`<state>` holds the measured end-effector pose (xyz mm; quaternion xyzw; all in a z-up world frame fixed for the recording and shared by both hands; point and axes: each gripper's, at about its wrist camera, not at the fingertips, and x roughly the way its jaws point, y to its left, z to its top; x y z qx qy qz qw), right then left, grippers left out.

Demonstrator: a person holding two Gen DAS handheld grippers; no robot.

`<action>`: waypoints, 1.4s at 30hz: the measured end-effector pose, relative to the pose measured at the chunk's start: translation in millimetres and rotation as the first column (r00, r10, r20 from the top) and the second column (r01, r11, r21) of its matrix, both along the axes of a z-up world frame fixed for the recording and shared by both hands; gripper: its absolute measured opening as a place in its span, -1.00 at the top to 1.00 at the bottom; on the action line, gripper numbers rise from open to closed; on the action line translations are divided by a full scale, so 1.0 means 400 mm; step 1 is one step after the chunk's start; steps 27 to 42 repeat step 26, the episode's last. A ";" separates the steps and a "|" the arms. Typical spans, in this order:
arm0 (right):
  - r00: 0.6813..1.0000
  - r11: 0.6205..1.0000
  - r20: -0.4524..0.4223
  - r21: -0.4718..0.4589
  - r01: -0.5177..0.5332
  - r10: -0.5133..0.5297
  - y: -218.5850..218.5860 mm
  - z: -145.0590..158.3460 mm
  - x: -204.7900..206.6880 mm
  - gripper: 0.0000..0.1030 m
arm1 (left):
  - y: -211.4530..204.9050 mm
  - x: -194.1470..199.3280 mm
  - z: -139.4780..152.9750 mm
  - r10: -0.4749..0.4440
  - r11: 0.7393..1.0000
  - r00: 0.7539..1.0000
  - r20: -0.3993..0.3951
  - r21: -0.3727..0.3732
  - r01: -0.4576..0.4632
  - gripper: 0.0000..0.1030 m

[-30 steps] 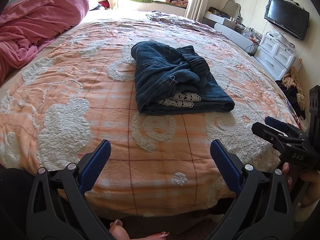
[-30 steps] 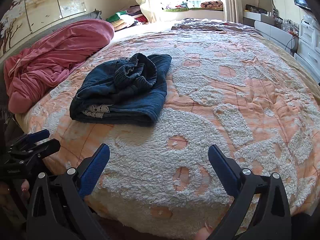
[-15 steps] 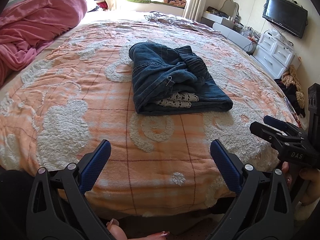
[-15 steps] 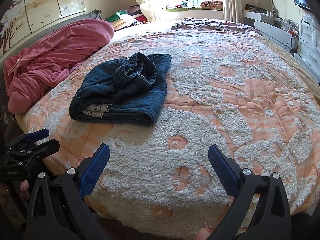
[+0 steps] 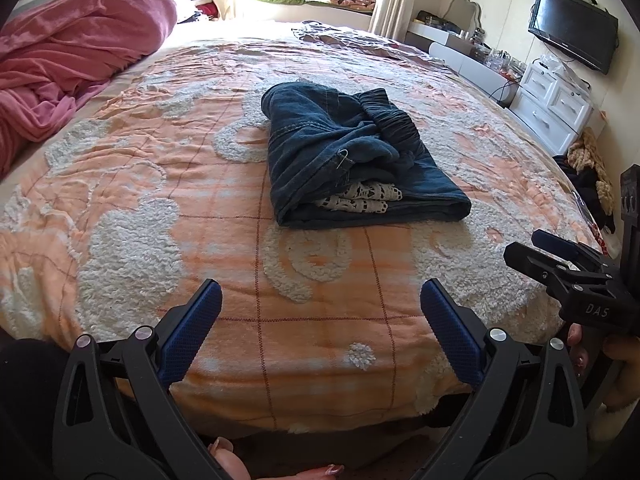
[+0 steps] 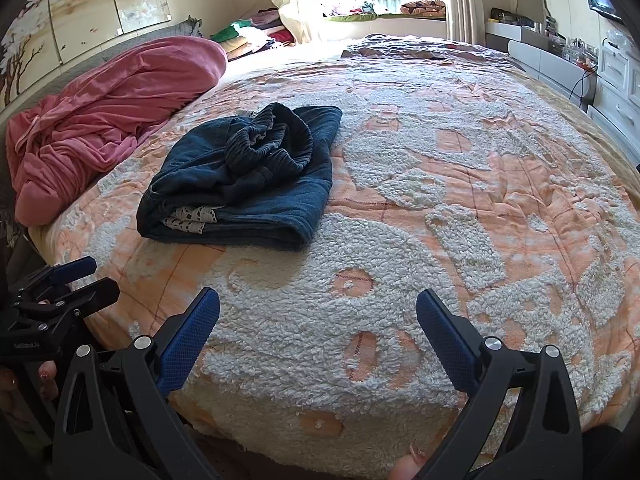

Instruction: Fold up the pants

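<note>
Covering almost everything ahead of both claws is a big bed (image 5: 120, 216) with a fuzzy orange and white blanket. A pink quilt (image 5: 68, 60) is bunched up far off to the left of the left claw (image 5: 320, 312). The dark blue pants (image 5: 352, 164) sit folded in a thick pile, well ahead of the left claw and ahead and to the left of the right claw (image 6: 318, 320). The pile's long side runs away from the left claw, with the bunchy waistband on top and white lace poking out the near end. Both claws are spread wide apart, holding nothing. Since a second ago, the pants have not moved.
</note>
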<state>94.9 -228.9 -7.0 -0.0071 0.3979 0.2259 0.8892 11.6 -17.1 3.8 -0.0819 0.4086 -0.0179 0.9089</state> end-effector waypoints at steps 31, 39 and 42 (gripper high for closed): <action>0.871 0.856 -0.009 -0.187 0.482 -0.492 -0.527 0.037 0.442 -0.91 | 0.660 0.365 0.023 0.406 0.909 0.904 -0.132 0.155 -0.386 -0.82; 0.871 0.856 -0.009 -0.187 0.482 -0.492 -0.527 0.037 0.442 -0.91 | 0.660 0.365 0.023 0.406 0.909 0.904 -0.132 0.155 -0.386 -0.82; 0.871 0.856 -0.009 -0.187 0.482 -0.492 -0.527 0.037 0.442 -0.91 | 0.660 0.365 0.023 0.406 0.909 0.904 -0.132 0.155 -0.386 -0.82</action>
